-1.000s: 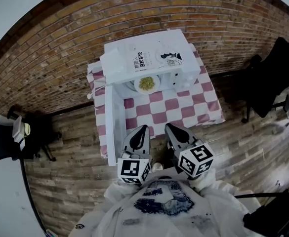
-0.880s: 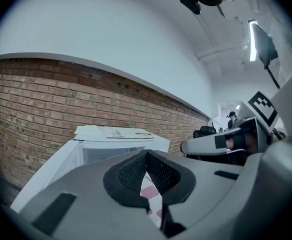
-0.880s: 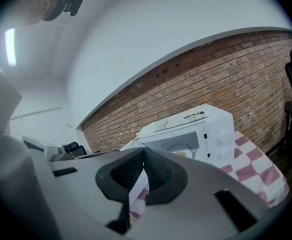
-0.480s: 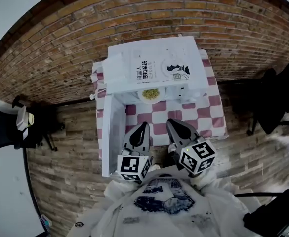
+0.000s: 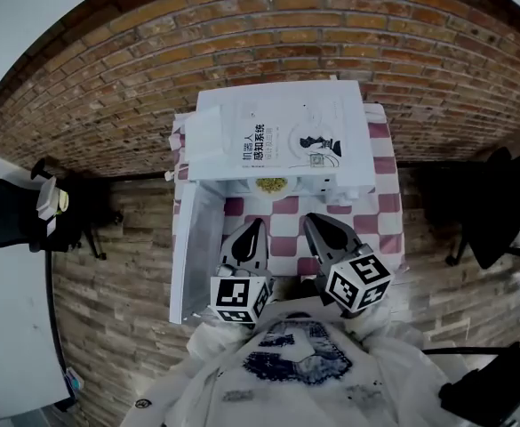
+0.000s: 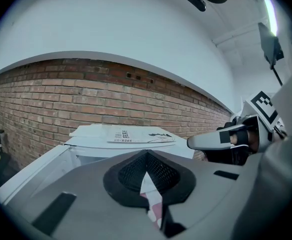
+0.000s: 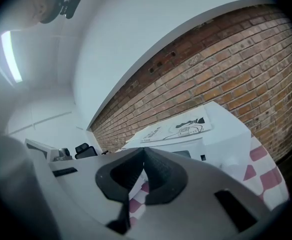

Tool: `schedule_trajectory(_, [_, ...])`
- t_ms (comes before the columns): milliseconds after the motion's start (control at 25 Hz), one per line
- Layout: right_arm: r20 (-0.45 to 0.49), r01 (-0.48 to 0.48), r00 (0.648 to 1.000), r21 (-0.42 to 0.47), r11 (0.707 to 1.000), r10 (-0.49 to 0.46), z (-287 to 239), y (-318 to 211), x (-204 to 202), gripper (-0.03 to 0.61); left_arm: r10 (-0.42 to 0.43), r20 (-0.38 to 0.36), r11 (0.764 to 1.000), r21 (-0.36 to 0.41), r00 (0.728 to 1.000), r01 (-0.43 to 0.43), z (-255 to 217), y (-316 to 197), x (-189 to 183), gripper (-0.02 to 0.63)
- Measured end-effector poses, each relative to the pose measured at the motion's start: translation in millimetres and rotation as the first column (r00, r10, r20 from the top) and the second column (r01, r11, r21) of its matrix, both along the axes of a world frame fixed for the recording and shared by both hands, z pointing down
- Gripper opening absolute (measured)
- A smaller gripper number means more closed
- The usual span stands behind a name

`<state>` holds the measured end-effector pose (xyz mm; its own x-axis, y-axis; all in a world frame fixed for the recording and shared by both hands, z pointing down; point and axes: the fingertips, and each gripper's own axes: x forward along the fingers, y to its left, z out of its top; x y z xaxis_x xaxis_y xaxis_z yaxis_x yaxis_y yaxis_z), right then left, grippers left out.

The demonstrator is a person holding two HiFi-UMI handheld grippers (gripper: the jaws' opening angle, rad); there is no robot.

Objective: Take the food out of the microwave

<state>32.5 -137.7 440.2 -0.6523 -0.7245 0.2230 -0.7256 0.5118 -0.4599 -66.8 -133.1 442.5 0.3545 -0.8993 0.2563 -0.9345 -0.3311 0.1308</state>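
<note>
The white microwave [image 5: 277, 140] stands on a pink-and-white checked table [image 5: 382, 231], with its door [image 5: 191, 247] swung open to the left. Inside, a white plate of yellowish food [image 5: 271, 185] shows just under the top's front edge. My left gripper [image 5: 257, 226] and right gripper [image 5: 312, 221] are side by side over the table's near part, both pointing at the opening, both shut and empty. In the left gripper view the shut jaws' tip [image 6: 146, 154] is below the microwave [image 6: 121, 136], and the right gripper [image 6: 210, 141] shows beside it. The right gripper view shows its tip [image 7: 143, 151] before the microwave [image 7: 185, 129].
A brick wall [image 5: 108, 69] runs behind the table. The open door juts out toward me at the left of my left gripper. A black chair [image 5: 11, 216] stands far left and another dark chair [image 5: 495, 212] at the right, on a wood-plank floor.
Both grippers have moved forward toward the microwave's opening, still shut. The plate now sits more hidden under the microwave's top edge as I came closer.
</note>
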Motion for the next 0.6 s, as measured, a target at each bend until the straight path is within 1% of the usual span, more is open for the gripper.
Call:
schedule_trajectory(200, [-0.010, 0.025, 1.000, 0.008, 1.000, -0.025, 4.5, -14.4, 10.1, 0.014, -0.038, 0.004, 0.999, 0.011, 0.999, 0.038, -1.3, -12.0, 5.8, 0.008])
schedule_trajectory(400, [-0.003, 0.027, 1.000, 0.015, 1.000, -0.027, 2.7, -28.0, 18.0, 0.014, -0.062, -0.013, 0.998, -0.013, 0.998, 0.061, 4.9, -21.3, 5.7, 0.008])
schedule_trajectory(600, [-0.007, 0.044, 0.999, 0.011, 0.999, -0.044, 6.2, -36.8, 11.1, 0.014, -0.075, -0.029, 0.996, -0.039, 0.997, 0.074, 14.0, -27.6, 0.0, 0.008])
